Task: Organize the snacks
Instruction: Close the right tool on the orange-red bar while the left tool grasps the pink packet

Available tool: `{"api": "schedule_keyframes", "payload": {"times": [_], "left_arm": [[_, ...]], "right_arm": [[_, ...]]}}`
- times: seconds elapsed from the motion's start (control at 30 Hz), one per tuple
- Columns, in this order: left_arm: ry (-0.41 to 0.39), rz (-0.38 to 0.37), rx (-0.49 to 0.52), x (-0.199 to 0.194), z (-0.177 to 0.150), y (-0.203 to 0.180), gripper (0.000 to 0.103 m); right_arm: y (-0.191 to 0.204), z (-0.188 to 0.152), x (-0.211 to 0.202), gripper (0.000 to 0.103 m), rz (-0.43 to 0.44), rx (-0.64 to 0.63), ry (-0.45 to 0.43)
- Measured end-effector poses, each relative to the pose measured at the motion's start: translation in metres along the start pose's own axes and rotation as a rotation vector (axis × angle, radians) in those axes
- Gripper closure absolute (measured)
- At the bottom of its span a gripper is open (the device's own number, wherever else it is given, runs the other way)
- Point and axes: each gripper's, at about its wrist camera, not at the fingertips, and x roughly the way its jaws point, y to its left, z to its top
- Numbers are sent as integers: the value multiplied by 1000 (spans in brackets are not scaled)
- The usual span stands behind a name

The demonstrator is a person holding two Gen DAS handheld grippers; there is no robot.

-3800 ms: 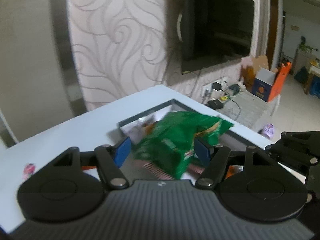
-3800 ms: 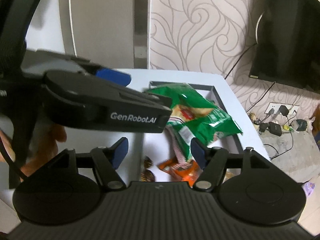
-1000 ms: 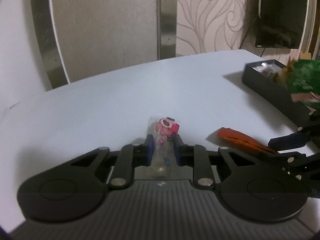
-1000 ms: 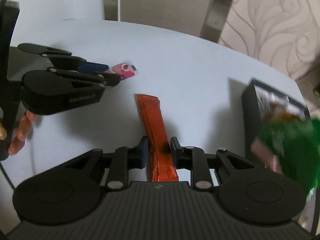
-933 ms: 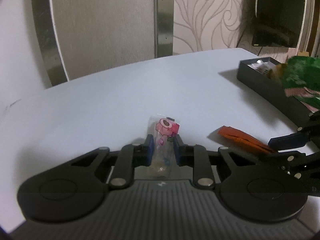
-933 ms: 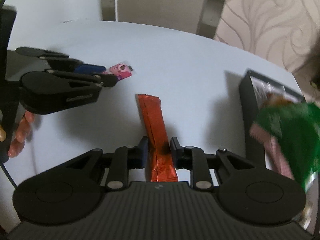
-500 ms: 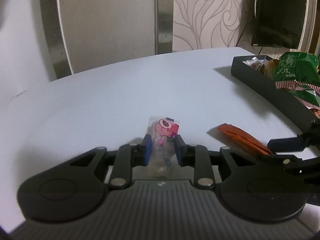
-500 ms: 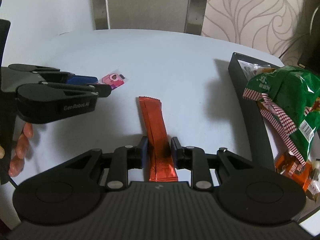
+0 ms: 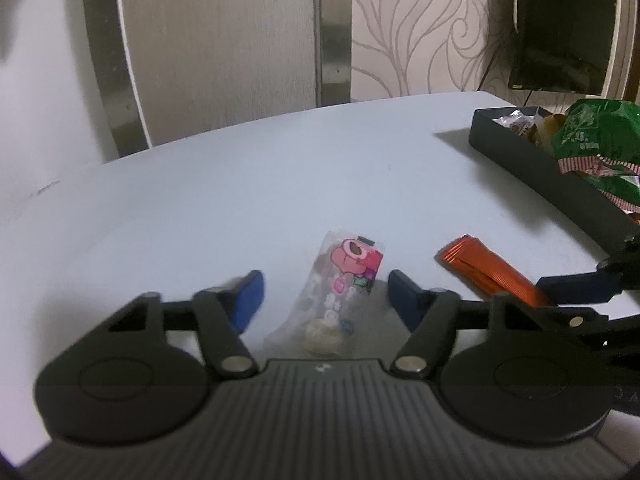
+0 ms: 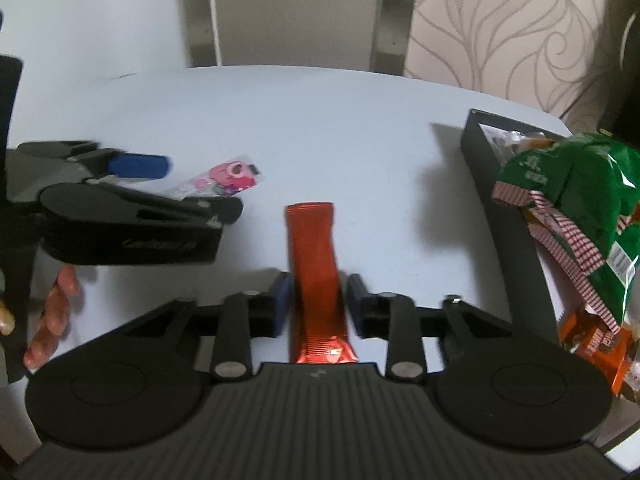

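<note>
A small clear candy packet with a pink cartoon print [image 9: 340, 280] lies on the white table between the fingers of my left gripper [image 9: 326, 292], which is open; the pads stand apart from it. It also shows in the right wrist view [image 10: 224, 180]. An orange stick sachet [image 10: 316, 272] lies between the fingers of my right gripper [image 10: 316, 300], whose pads stand slightly off its sides. The sachet also shows in the left wrist view [image 9: 486, 274]. A dark tray [image 10: 500, 200] at the right holds a green snack bag [image 10: 580, 184] and other snacks.
The tray [image 9: 560, 176] sits at the table's right edge, with an orange wrapped snack [image 10: 592, 344] in its near end. A wall-mounted TV [image 9: 560, 28] hangs behind it. The white table [image 9: 280, 184] reaches back to a wall panel. The person's fingers [image 10: 52, 320] show at the left.
My left gripper has opened and let go of the candy packet, which now lies on the table. My right gripper's fingers have parted slightly from the orange sachet. Both views have shifted little.
</note>
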Motion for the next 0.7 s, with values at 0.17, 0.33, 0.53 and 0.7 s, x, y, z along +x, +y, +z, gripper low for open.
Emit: {"api": "schedule_keyframes", "payload": {"times": [0.17,0.33,0.53,0.7], "left_arm": [[8,0,-27,0,4,7,77],[22,-10,-69,-3,5,13,88],[19,-14,-66,-7,2,13,88],[17,-6,-63,-10,-1,14,88]], "right_arm": [[5,0,-1,77,11,-14,5],[6,-1,-5,78,21,-9,8],[9,-5,-7,78,25,-5,9],[9,-5,-6,78,28,2,10]]}}
